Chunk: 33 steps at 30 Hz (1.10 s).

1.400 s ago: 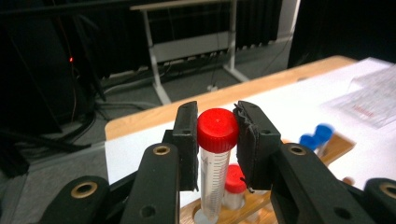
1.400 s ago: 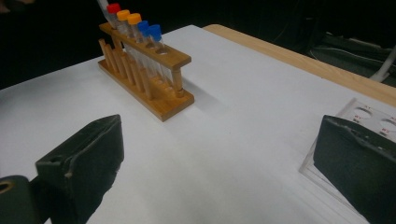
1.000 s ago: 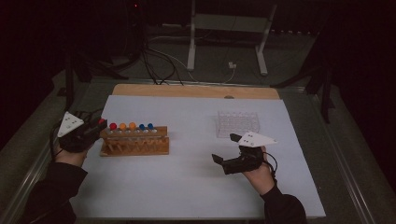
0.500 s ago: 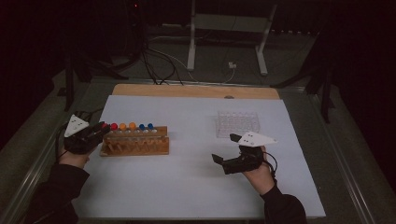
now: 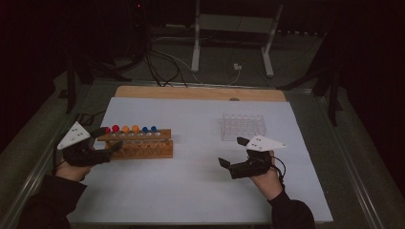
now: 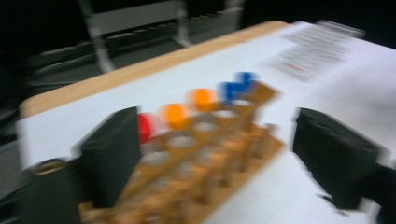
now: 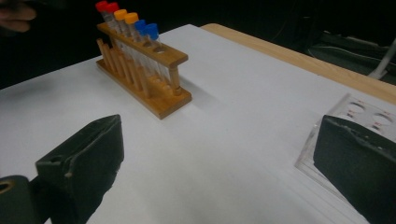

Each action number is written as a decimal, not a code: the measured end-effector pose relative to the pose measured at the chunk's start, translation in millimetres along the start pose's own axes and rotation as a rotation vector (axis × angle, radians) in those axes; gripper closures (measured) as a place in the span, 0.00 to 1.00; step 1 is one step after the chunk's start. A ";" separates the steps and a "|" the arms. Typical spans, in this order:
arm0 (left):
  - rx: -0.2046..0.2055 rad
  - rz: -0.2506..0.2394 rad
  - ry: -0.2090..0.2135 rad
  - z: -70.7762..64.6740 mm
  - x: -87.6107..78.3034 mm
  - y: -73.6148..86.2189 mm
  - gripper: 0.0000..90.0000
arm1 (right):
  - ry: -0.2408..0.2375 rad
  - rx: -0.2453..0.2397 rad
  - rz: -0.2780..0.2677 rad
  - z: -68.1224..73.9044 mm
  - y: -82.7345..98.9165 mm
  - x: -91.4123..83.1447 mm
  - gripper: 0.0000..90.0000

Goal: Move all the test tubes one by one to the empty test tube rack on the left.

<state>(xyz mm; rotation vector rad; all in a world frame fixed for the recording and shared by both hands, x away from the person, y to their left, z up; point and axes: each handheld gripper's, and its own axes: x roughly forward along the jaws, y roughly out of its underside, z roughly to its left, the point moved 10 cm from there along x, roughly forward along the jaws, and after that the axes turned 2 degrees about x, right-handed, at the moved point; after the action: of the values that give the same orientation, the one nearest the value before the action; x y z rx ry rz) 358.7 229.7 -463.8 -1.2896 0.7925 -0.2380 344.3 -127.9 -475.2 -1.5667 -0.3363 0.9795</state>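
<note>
**Left jaws spread at rack end, red-capped tube in line**

Wooden tube rack [image 5: 136,144] on white-covered table [image 5: 200,191], left of centre. Six capped tubes upright in top rail: two red [image 5: 115,128], two orange [image 5: 125,129], two blue [image 5: 153,129], running left to right in high view. Clear well plate [image 5: 243,127] well apart, on right half of table.

Left gripper [image 5: 107,141] at rack's left end, jaws released and spread, nothing held. Left gripper view blurred; one jaw beside red cap [image 6: 144,127], other jaw off to far side of rack. Contact with rack: cannot tell.

Right gripper [image 5: 231,155] low over bare table in front of well plate, jaws released, empty. In right gripper view, rack [image 7: 144,70] far off, well plate [image 7: 369,114] just beside one jaw.

Step in hand, by judgement: pick of end red tube from rack.

Notes for doing it well:
- Narrow jaw spread before closing; present span takes in rack width, not one tube.
- Centre on cap or just under it, clear of neighbouring tube.
- Clench gently; glass or thin plastic likely slippery.
- Lift straight up along tube axis to avoid tipping rack.
- Right gripper free to steady rack's right end if it shifts.
</note>
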 end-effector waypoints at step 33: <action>0.077 0.081 0.349 -132.3 64.4 59.7 0.01 | 0.020 -0.080 0.116 -6.6 65.6 14.7 0.02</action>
<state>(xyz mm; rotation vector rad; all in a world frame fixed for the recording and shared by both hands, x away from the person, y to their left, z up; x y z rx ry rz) 304.3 109.3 -551.9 -1.1554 1.1191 -0.4319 338.2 -139.3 -541.5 -1.6831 -0.2761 1.0501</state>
